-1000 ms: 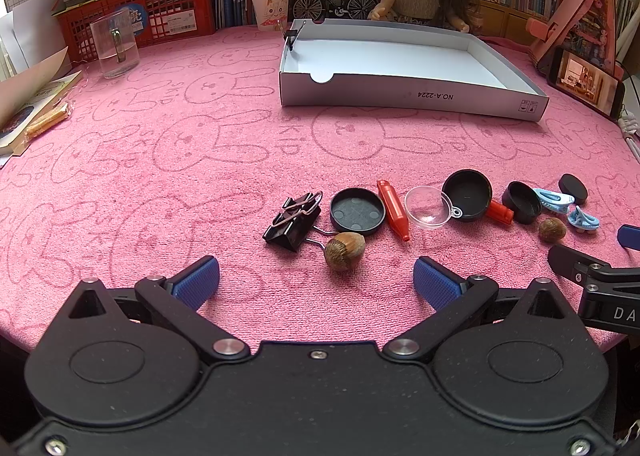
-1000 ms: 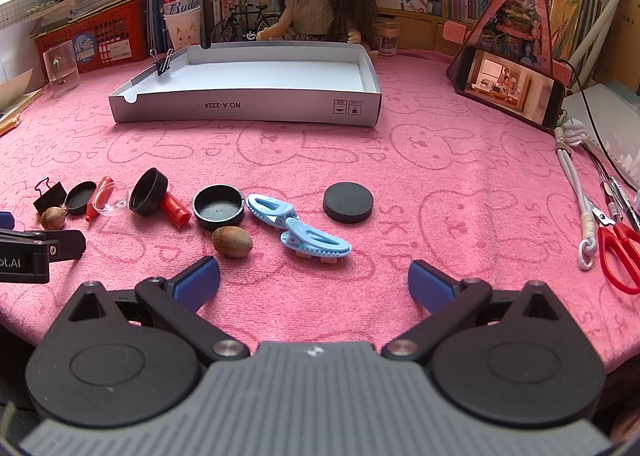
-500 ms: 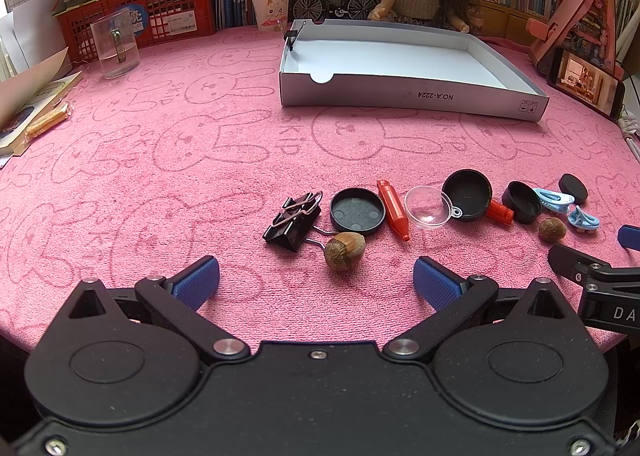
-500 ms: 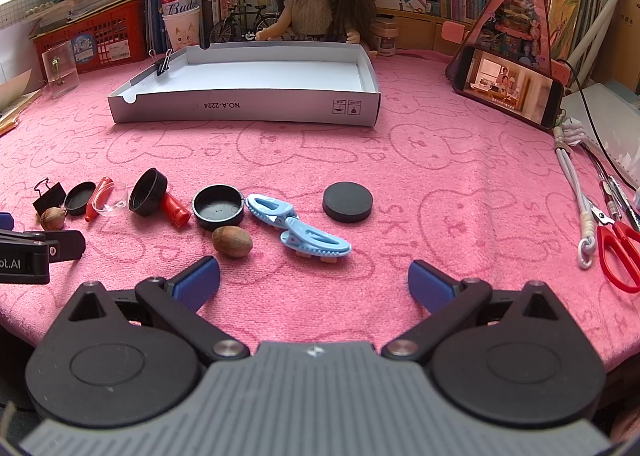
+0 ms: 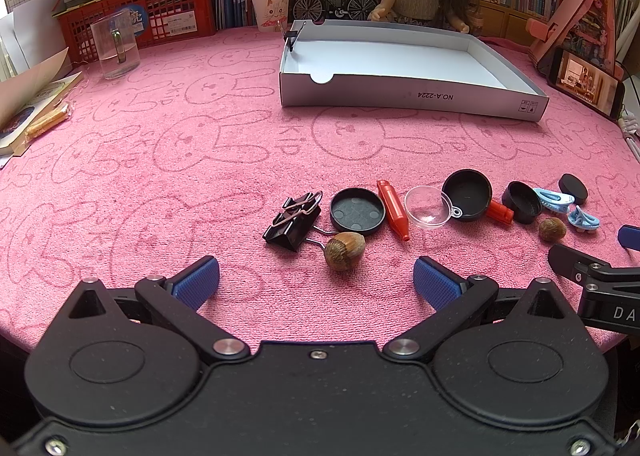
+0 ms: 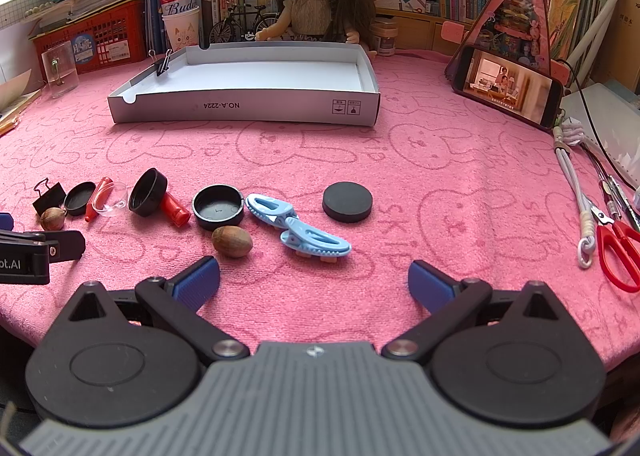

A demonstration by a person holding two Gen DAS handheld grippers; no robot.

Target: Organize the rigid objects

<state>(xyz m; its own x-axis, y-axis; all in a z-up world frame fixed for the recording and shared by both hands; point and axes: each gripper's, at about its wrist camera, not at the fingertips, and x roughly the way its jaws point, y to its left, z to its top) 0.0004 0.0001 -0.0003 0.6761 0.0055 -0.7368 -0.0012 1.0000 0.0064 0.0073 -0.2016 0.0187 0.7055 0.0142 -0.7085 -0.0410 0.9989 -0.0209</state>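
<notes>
Binder clip (image 5: 294, 222), hazelnut (image 5: 344, 250), black lid (image 5: 357, 211), red whistle (image 5: 393, 214), clear dome (image 5: 427, 207), blue clips (image 6: 298, 225) and black disc (image 6: 347, 201) lie in a row on the pink cloth; white tray (image 5: 412, 94) sits well beyond, holding nothing loose. Left gripper (image 5: 316, 276) and right gripper (image 6: 314, 278) both spread wide, empty, low near the row. Judged step: no pick begun. Next likely needs the left closing on the hazelnut just ahead, then a carry to the tray

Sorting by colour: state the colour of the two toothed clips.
Light blue clips, clearest in the right wrist view.
</notes>
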